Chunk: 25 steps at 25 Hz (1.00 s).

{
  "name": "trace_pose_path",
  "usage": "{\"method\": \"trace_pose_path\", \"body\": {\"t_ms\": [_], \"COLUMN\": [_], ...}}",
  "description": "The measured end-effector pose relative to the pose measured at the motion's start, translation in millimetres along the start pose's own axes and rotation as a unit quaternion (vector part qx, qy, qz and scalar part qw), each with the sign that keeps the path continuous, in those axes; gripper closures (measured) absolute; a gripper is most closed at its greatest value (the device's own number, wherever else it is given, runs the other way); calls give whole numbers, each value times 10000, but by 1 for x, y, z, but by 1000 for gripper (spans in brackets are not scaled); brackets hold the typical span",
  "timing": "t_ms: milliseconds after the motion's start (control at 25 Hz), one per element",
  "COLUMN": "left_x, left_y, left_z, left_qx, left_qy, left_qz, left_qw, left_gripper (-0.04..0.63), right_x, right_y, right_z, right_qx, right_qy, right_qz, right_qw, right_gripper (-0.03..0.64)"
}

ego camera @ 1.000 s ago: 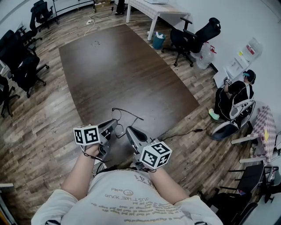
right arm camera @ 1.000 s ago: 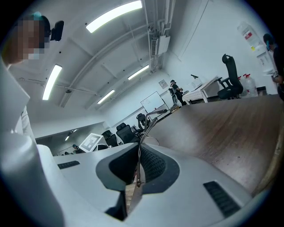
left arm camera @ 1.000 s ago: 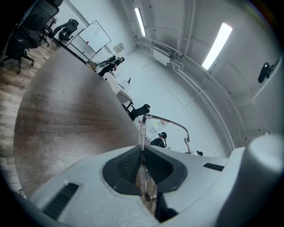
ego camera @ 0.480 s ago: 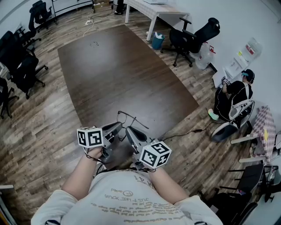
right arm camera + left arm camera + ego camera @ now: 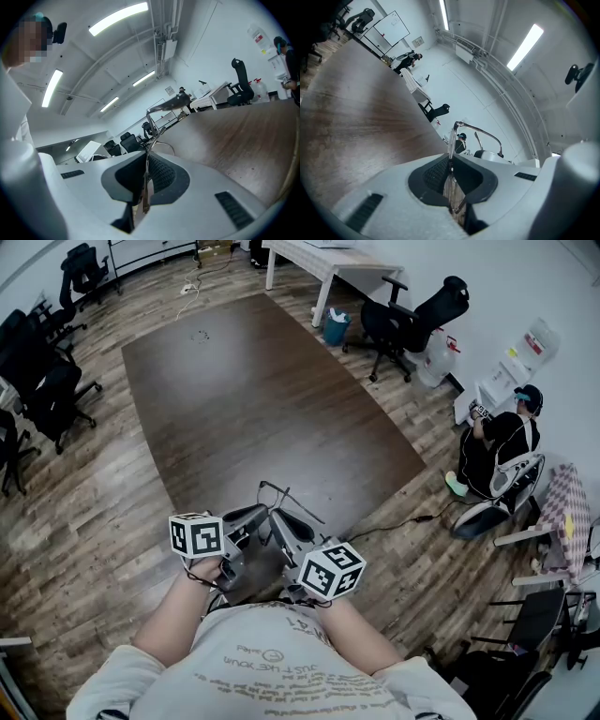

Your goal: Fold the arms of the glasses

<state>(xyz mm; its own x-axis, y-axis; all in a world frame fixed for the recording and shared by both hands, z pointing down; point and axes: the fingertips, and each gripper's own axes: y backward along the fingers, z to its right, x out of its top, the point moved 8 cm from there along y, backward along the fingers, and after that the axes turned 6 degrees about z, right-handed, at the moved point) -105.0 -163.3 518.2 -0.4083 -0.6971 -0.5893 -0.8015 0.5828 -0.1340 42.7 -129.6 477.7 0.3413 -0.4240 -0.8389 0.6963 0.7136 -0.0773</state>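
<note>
Thin dark wire glasses [image 5: 284,494] hang over the near end of the brown table [image 5: 253,390], held between both grippers. My left gripper [image 5: 260,516] is shut on the frame from the left; in the left gripper view the wire runs up out of the pads and one arm [image 5: 480,132] curves off to the right. My right gripper [image 5: 279,521] is shut on the glasses from the right, close against the left one. In the right gripper view the wire [image 5: 152,133] rises from between the pads to a bend [image 5: 161,107] above them. The lenses are hard to make out.
Black office chairs [image 5: 42,371] stand left of the table and another [image 5: 412,315] at the back right. A person [image 5: 502,442] sits low by the right wall. A white desk [image 5: 328,259] stands behind the table. A cable [image 5: 403,521] crosses the wooden floor.
My left gripper has moved right, closing in on the right gripper. The glasses have shifted right with it and look more drawn together. The right gripper has stayed in place.
</note>
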Motion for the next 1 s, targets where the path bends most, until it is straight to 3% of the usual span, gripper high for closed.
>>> {"method": "trace_pose_path", "body": {"t_ms": [1000], "left_x": [-11], "left_y": [-6], "left_z": [7], "left_qx": [-317], "left_qy": [314], "left_qz": [-136], "left_qw": [9989], "left_gripper": [560], "right_x": [-4], "right_y": [-2], "right_z": [2], "right_qx": [-92], "right_qy": [84], "right_qz": [-37], "right_qw": [9999], "right_gripper": [585]}}
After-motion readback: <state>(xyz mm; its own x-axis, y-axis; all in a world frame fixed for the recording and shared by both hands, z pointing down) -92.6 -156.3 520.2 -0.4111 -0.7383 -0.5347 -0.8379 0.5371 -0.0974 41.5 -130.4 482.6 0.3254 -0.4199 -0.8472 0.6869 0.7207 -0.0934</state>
